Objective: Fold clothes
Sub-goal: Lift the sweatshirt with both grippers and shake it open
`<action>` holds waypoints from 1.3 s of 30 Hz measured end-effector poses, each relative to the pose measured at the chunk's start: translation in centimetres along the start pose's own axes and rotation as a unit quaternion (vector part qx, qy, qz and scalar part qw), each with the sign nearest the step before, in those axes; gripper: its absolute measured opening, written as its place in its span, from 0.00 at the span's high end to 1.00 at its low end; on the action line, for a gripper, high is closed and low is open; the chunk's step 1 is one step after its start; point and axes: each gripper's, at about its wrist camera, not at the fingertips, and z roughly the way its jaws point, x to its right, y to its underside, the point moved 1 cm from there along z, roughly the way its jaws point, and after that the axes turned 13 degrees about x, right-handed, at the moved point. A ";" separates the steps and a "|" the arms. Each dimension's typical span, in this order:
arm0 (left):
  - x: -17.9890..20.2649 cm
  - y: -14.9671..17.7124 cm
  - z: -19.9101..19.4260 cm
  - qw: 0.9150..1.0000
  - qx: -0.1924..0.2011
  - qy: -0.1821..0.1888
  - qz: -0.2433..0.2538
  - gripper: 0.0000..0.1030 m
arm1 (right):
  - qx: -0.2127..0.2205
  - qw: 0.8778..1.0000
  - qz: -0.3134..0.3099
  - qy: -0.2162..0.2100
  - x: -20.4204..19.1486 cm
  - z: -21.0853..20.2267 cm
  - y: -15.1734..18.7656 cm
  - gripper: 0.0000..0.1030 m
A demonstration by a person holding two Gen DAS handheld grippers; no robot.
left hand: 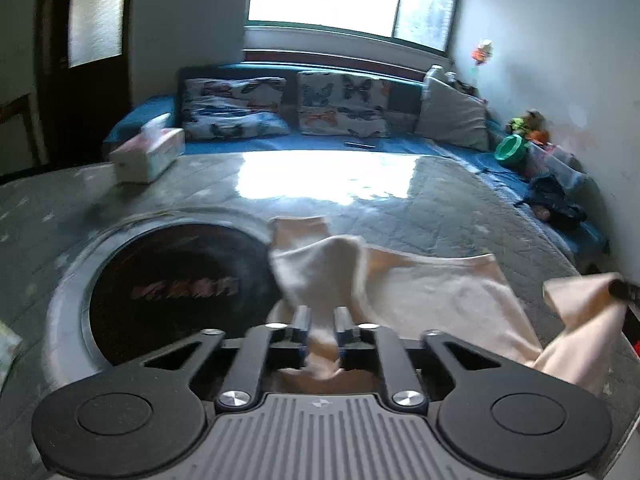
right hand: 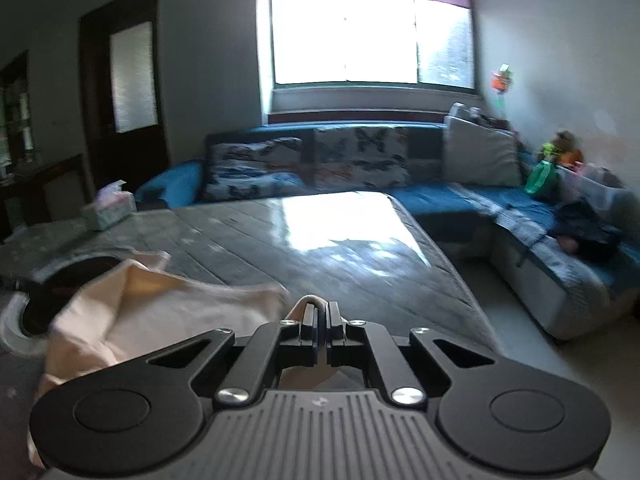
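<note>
A cream-coloured garment (left hand: pixel 420 284) hangs loosely between both grippers above the grey quilted table (left hand: pixel 460 208). My left gripper (left hand: pixel 322 320) is shut on a bunched fold of the garment, cloth filling the gap between its fingers. At the far right of the left wrist view, the other gripper's tip (left hand: pixel 622 290) pinches a corner of the same cloth. In the right wrist view my right gripper (right hand: pixel 320 314) is shut on the garment's edge (right hand: pixel 306 302), and the rest of the garment (right hand: pixel 160 304) drapes to the left.
A round dark inset with a grey rim (left hand: pixel 172 280) lies in the table under the cloth's left side. A tissue box (left hand: pixel 148 154) stands at the table's far left. A blue sofa with butterfly cushions (left hand: pixel 344 104) runs behind; toys and dark clothes (left hand: pixel 556 196) lie along the right.
</note>
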 end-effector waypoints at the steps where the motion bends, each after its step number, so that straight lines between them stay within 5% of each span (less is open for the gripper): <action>1: 0.5 -0.2 0.8 1.000 -0.002 0.000 0.006 0.57 | -0.004 1.000 0.003 0.008 0.3 -0.3 0.4 0.97; 6: 2.6 -0.6 5.8 0.999 -0.025 -0.011 0.036 0.50 | -0.027 0.999 0.032 0.030 1.7 -1.3 2.6 0.97; 11: 3.4 0.3 10.0 0.996 -0.058 -0.026 0.059 0.54 | -0.043 0.997 0.046 0.041 2.3 -1.6 3.7 0.96; 13: 3.1 0.7 10.6 0.996 -0.063 -0.027 0.058 0.88 | -0.047 0.997 0.048 0.043 2.4 -1.5 4.0 0.96; 14: 2.8 0.9 10.6 0.996 -0.063 -0.028 0.055 0.90 | -0.049 0.997 0.049 0.044 2.5 -1.5 4.1 0.96; 28: -3.0 0.5 -3.2 0.997 0.039 -0.068 -0.025 0.96 | -0.049 0.996 0.056 0.045 2.9 -1.4 4.7 0.95; 39: -7.0 6.2 -10.8 0.986 0.006 -0.129 -0.102 0.96 | -0.057 0.995 0.051 0.060 3.5 -1.6 5.0 0.95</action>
